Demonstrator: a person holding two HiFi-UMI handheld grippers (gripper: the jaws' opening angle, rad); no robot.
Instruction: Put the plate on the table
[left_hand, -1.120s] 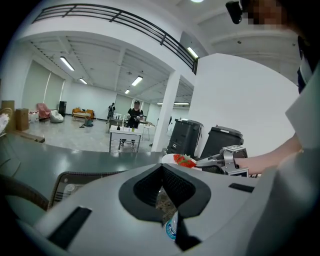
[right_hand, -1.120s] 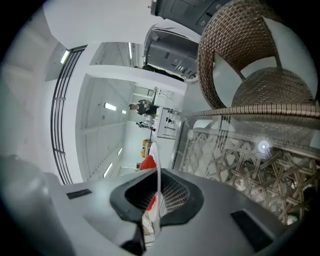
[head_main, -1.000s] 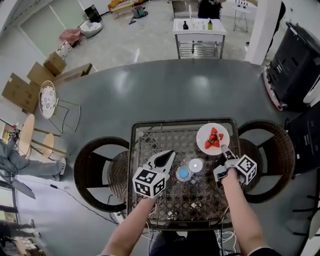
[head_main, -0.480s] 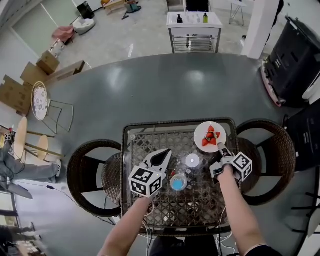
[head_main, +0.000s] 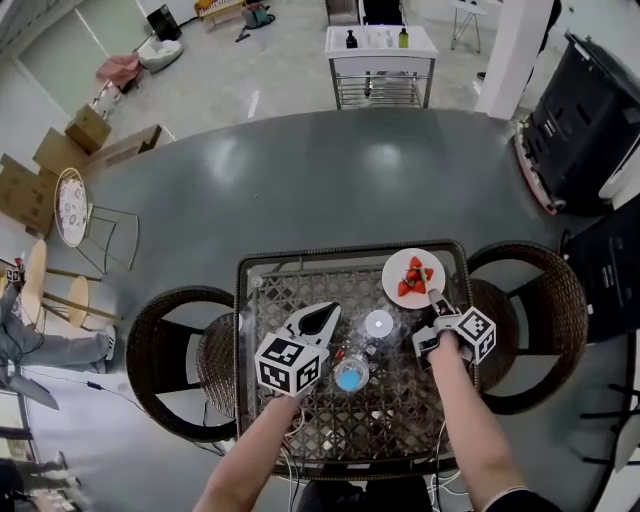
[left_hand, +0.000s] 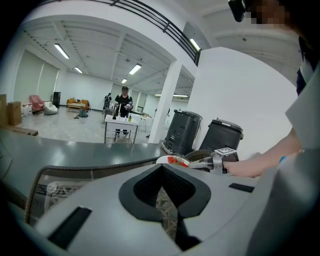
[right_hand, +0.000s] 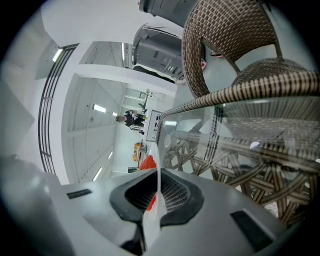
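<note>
A white plate (head_main: 412, 277) with cut strawberries (head_main: 414, 276) is over the far right corner of the glass-topped wicker table (head_main: 290, 272). I cannot tell whether it rests on the glass. My right gripper (head_main: 436, 299) is shut on the plate's near rim. In the right gripper view the rim (right_hand: 154, 200) runs edge-on between the jaws, with red strawberry (right_hand: 146, 162) beside it. My left gripper (head_main: 328, 314) hovers over the table's middle, shut and holding nothing. From the left gripper view, the plate (left_hand: 172, 160) and right gripper (left_hand: 220, 159) show far off.
A small white round lid (head_main: 379, 323) and a blue round thing (head_main: 350, 375) lie between the grippers. Wicker chairs stand at the table's left (head_main: 165, 345) and right (head_main: 545, 300). Dark bins (head_main: 585, 110) are at the far right, a white cart (head_main: 380, 62) beyond.
The head view has shifted a little. The right gripper still holds the plate at the far right corner. The blue round thing shows farther from the white lid.
</note>
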